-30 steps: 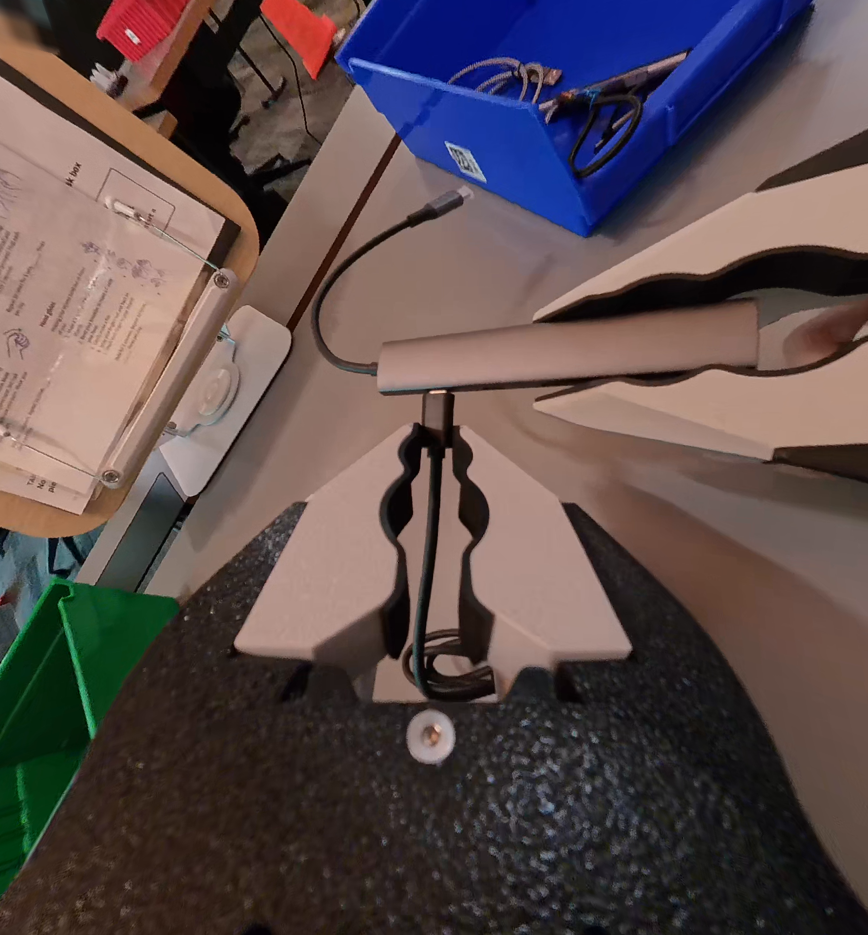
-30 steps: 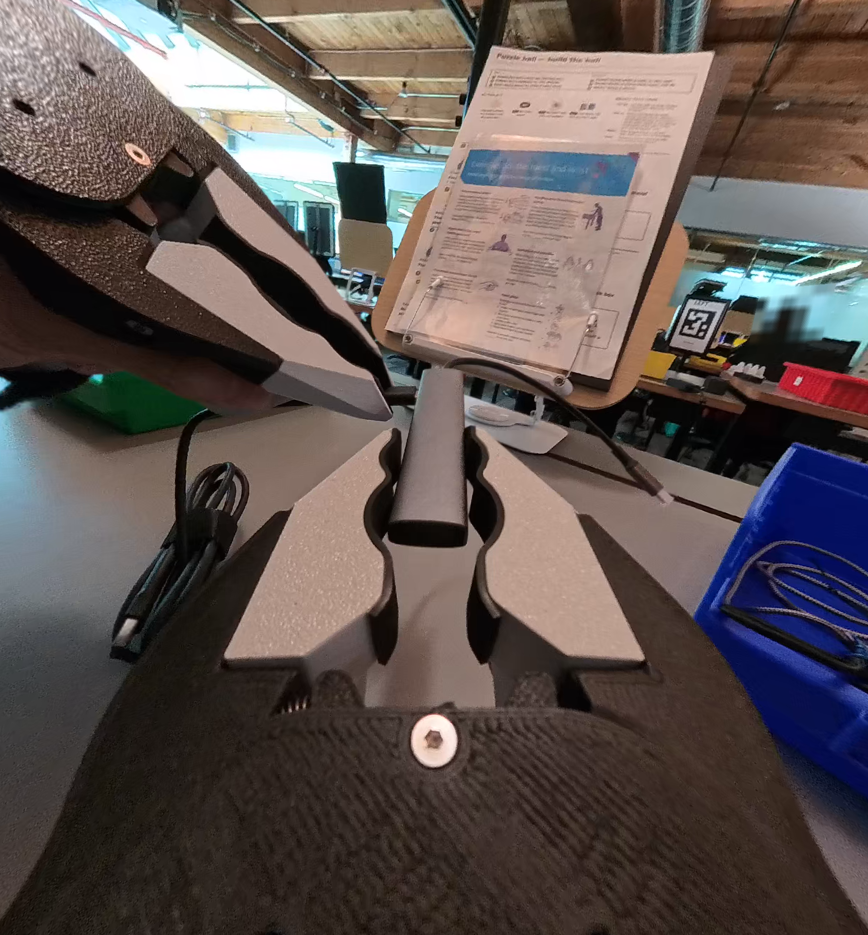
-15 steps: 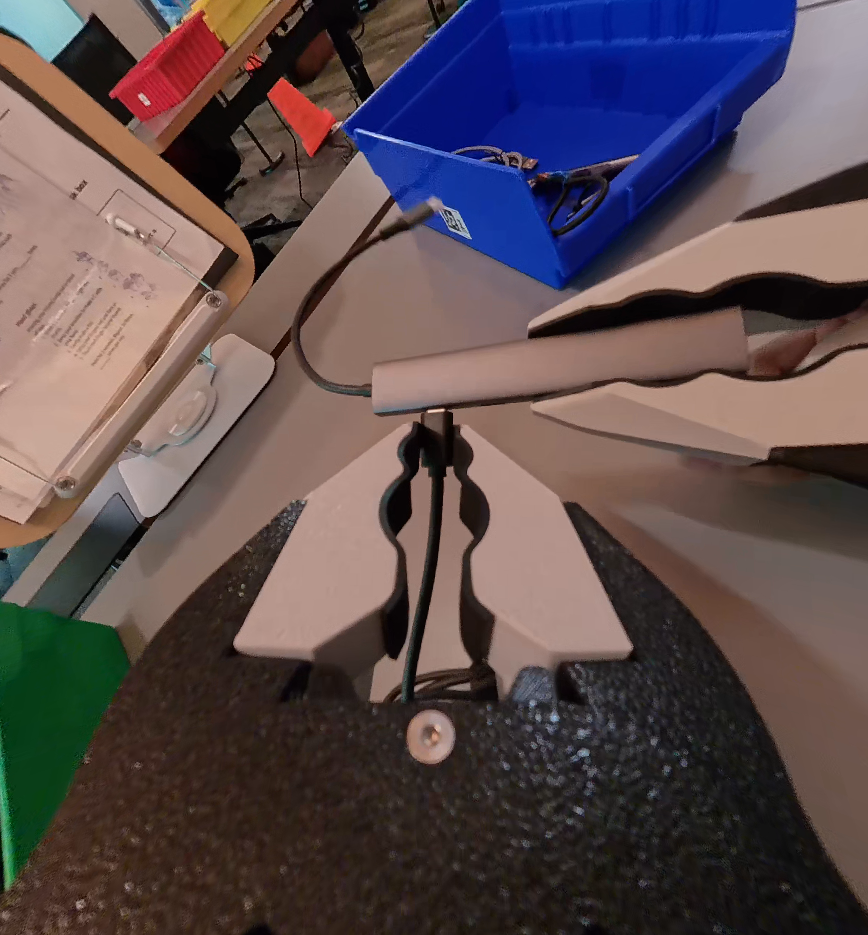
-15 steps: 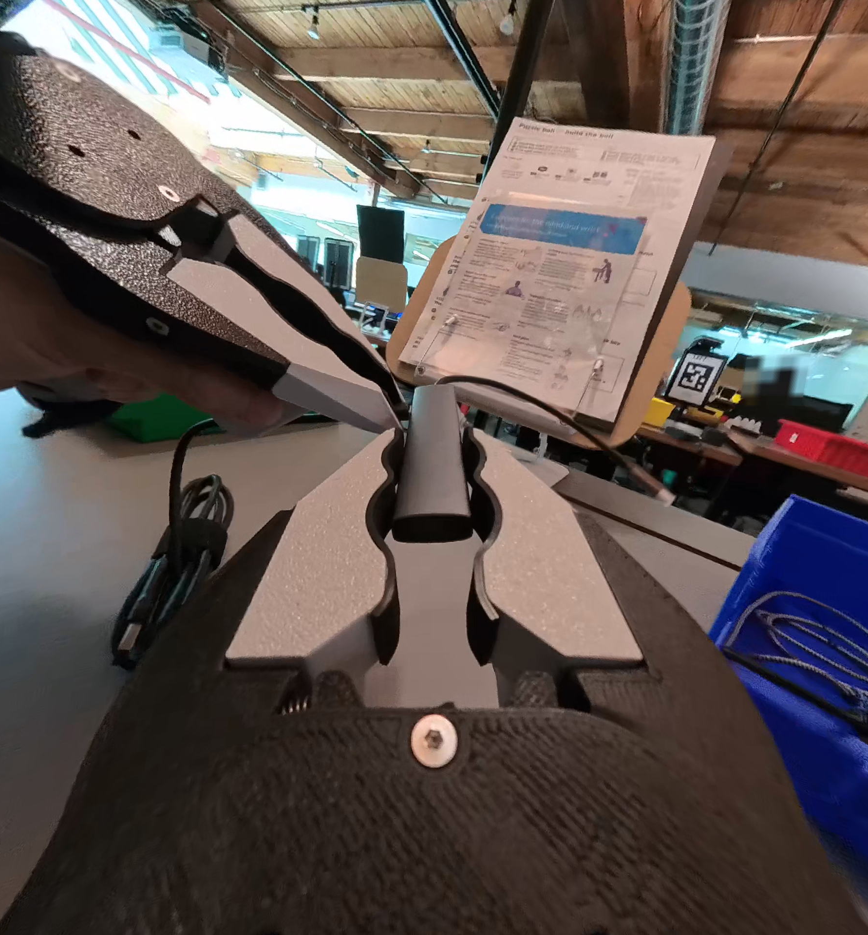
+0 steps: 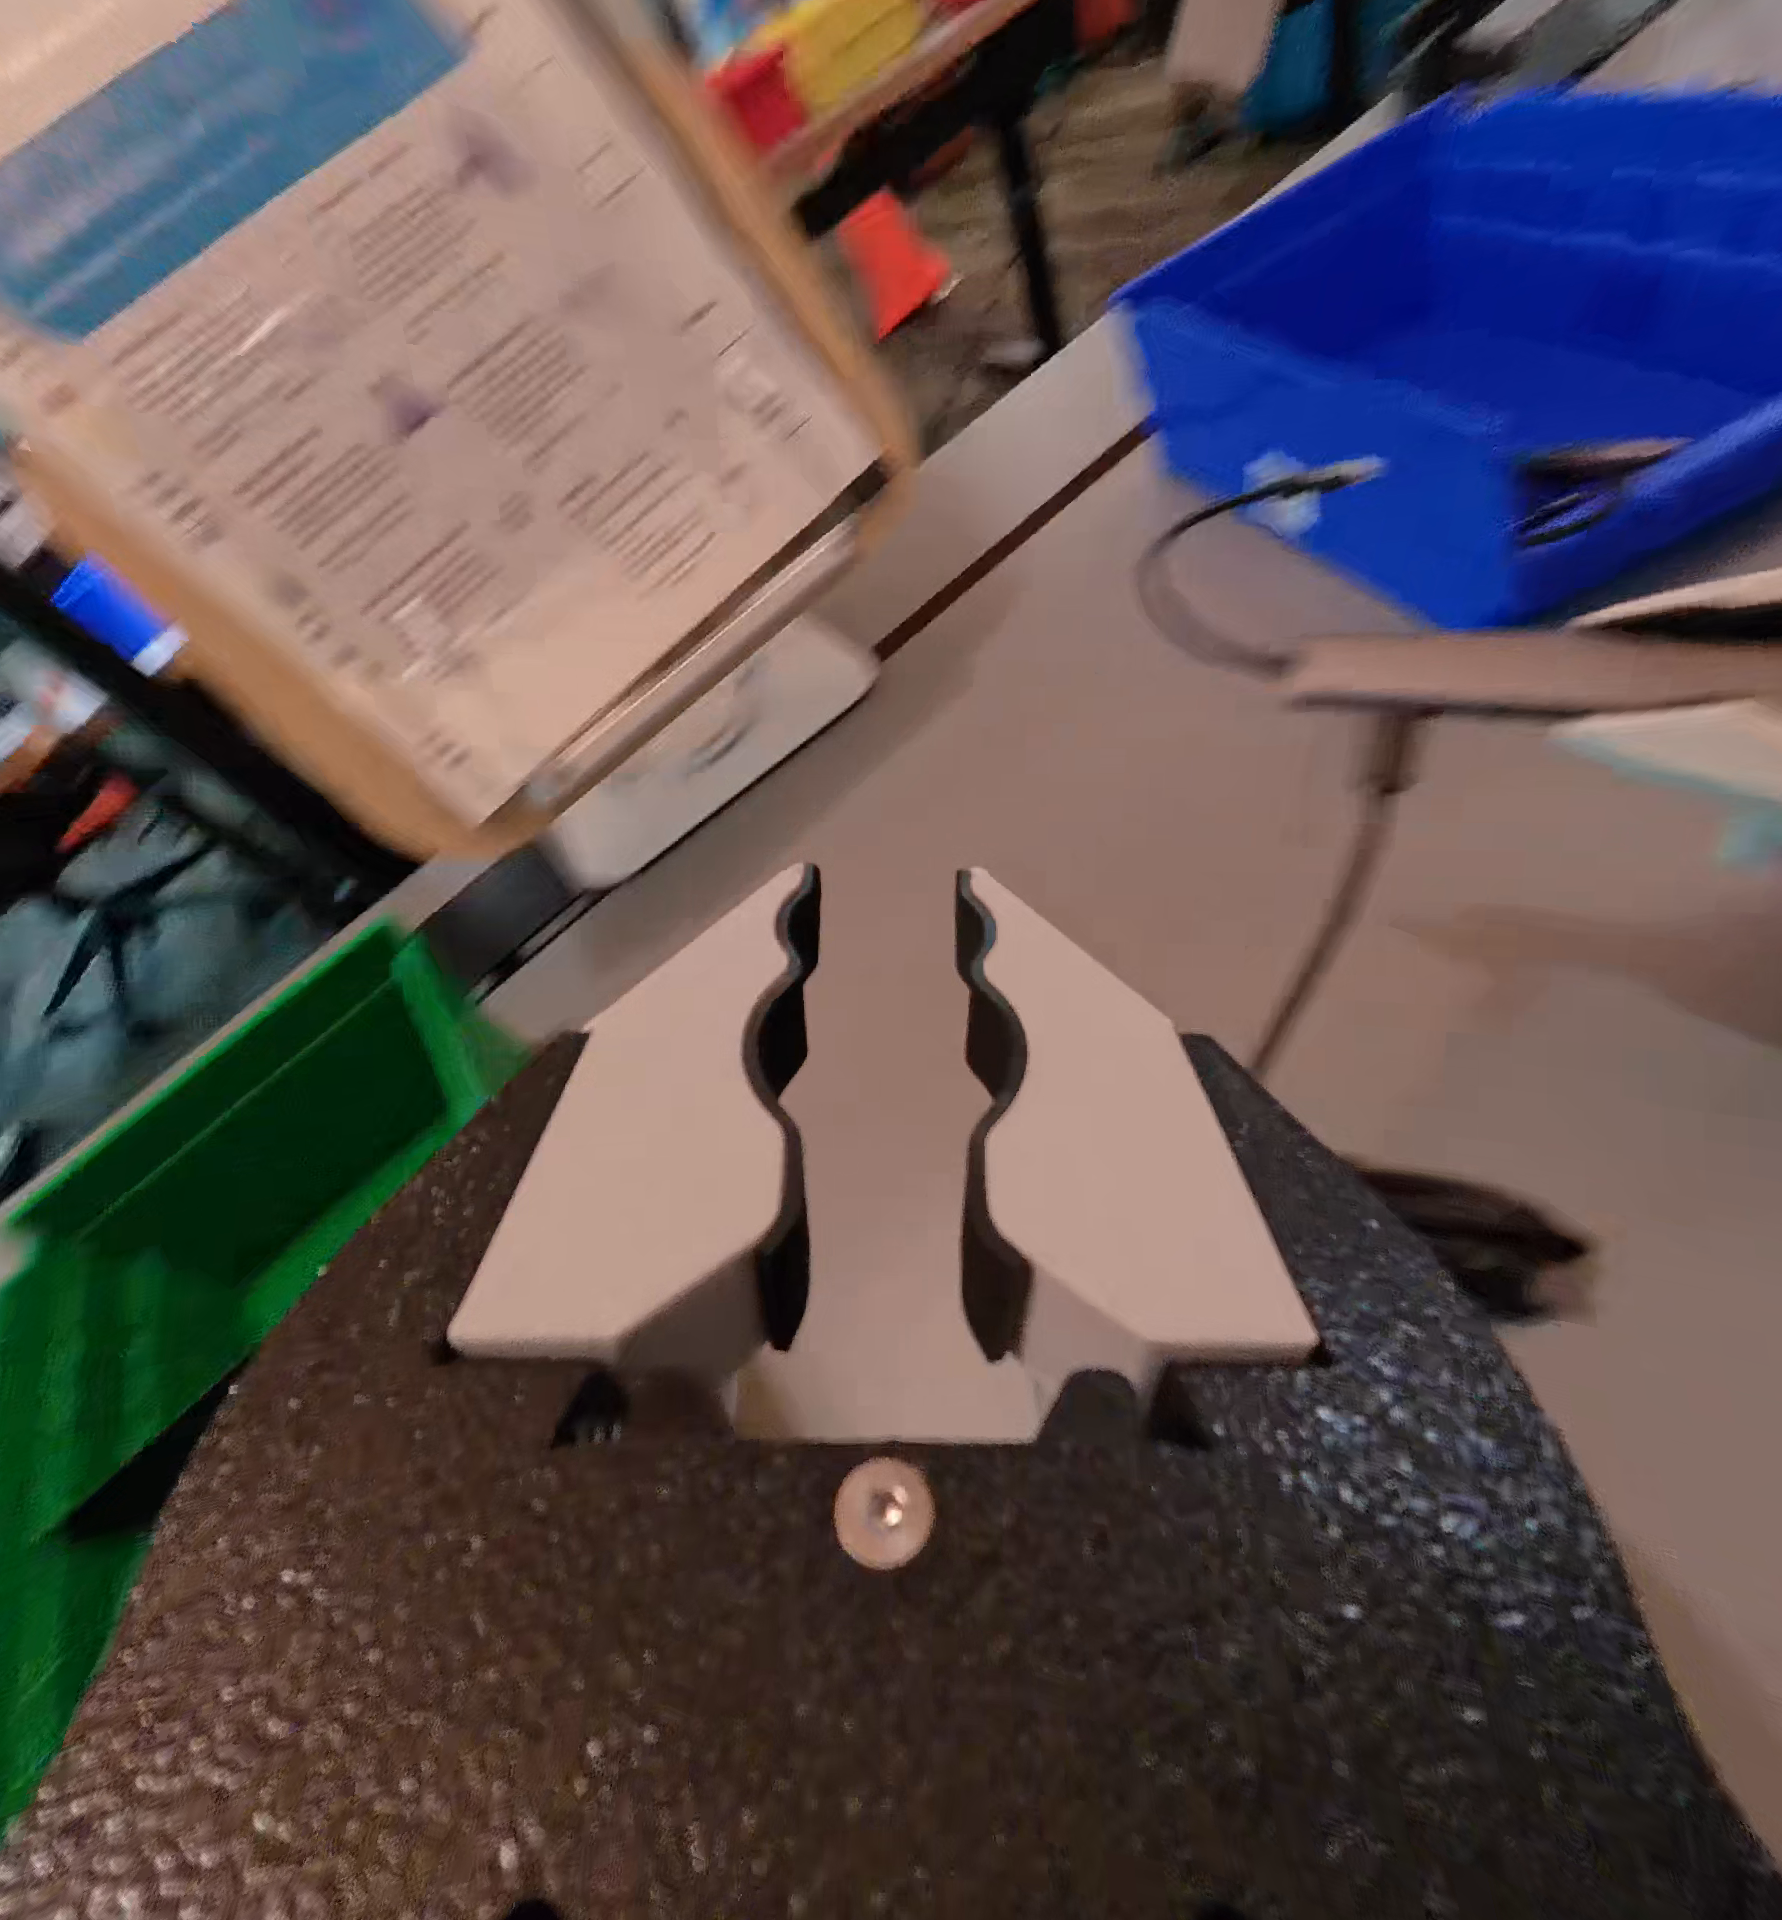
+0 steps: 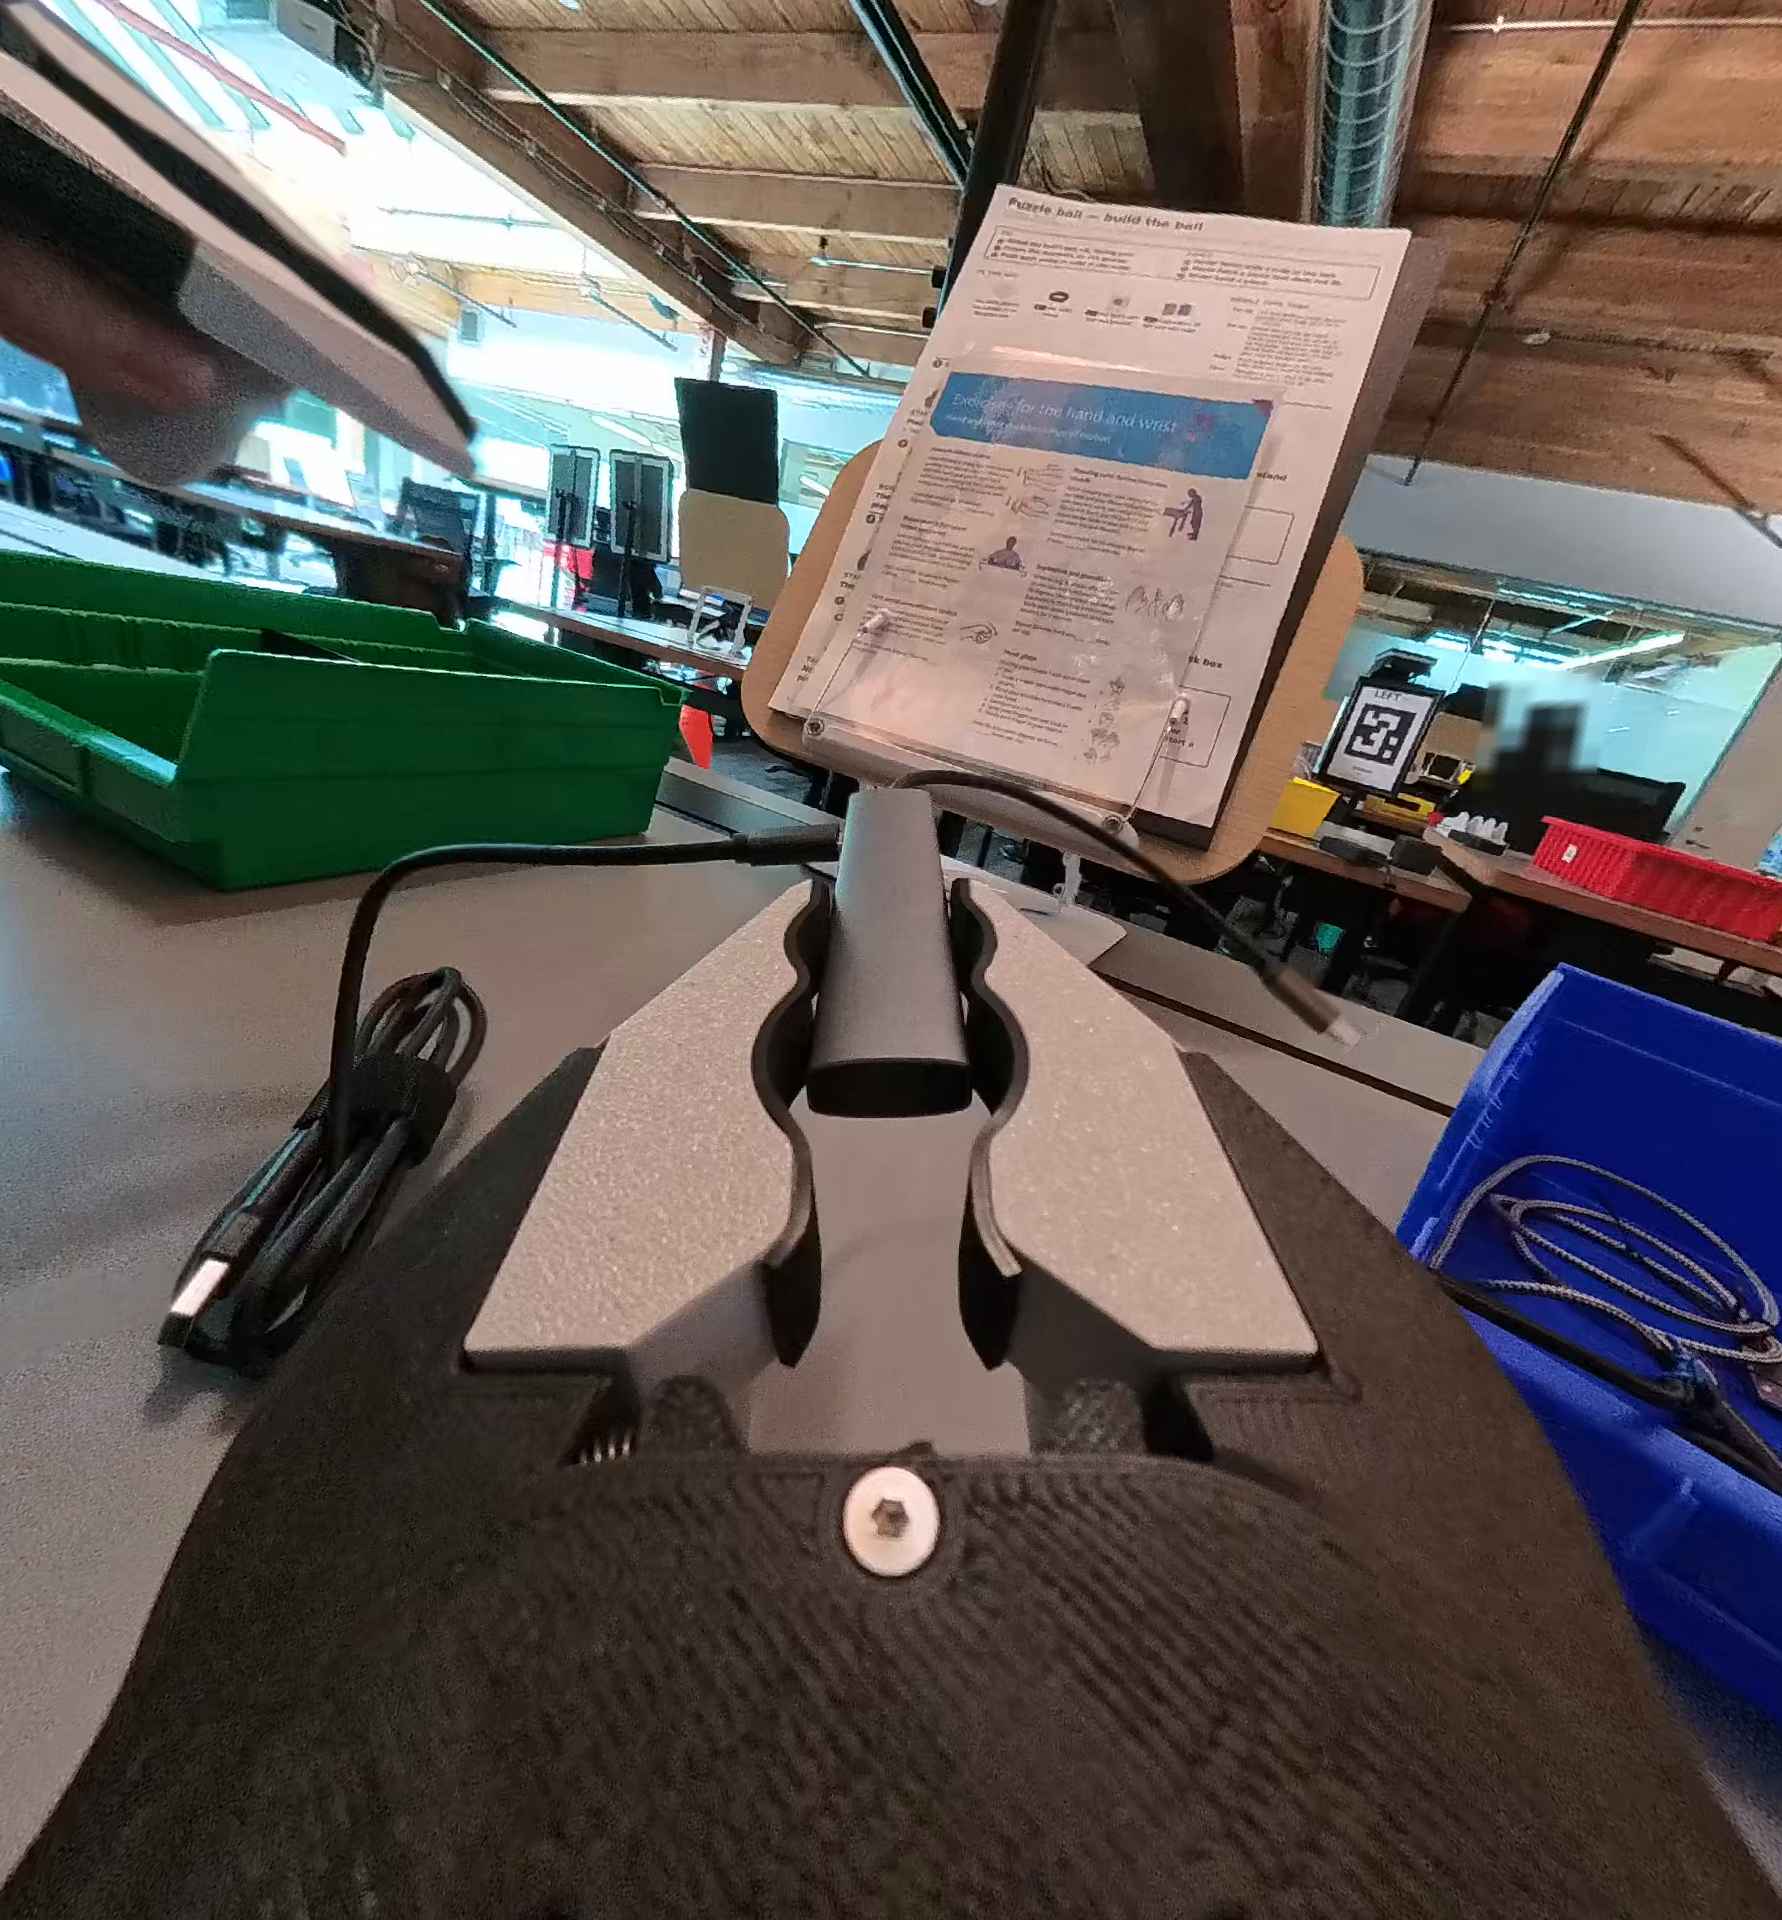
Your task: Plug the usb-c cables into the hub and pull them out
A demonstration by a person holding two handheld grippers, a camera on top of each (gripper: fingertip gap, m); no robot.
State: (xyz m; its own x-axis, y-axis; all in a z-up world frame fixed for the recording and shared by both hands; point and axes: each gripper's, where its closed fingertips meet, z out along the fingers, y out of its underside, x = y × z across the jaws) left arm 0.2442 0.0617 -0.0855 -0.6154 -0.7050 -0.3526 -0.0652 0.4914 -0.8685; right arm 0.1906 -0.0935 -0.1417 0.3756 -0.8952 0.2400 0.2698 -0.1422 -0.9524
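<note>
My right gripper (image 6: 887, 894) is shut on the grey hub (image 6: 887, 987) and holds it above the table, pointing away. A black USB-C cable (image 6: 554, 857) is plugged into the hub's left side; its tied bundle (image 6: 347, 1143) lies on the table. The hub's own lead (image 6: 1230, 956) hangs to the right. My left gripper (image 5: 887, 883) is open and empty, off to the left of the hub (image 5: 1406, 675); the view is blurred. The plugged cable (image 5: 1323, 956) hangs below the hub there. The left gripper also shows in the right wrist view (image 6: 295, 312), at the upper left.
A blue bin (image 6: 1593, 1507) with loose cables (image 6: 1645, 1278) stands at the right. A green bin (image 6: 295, 748) stands at the far left. A document stand (image 6: 1074, 540) with papers is behind the hub. The grey table (image 6: 87, 1039) lies below. About 20 cm separates my left fingertips from my right.
My left gripper has let go of the cable plug, opened, and drawn away up and to the left. The cable stays plugged in the hub. The right gripper holds the hub a little higher.
</note>
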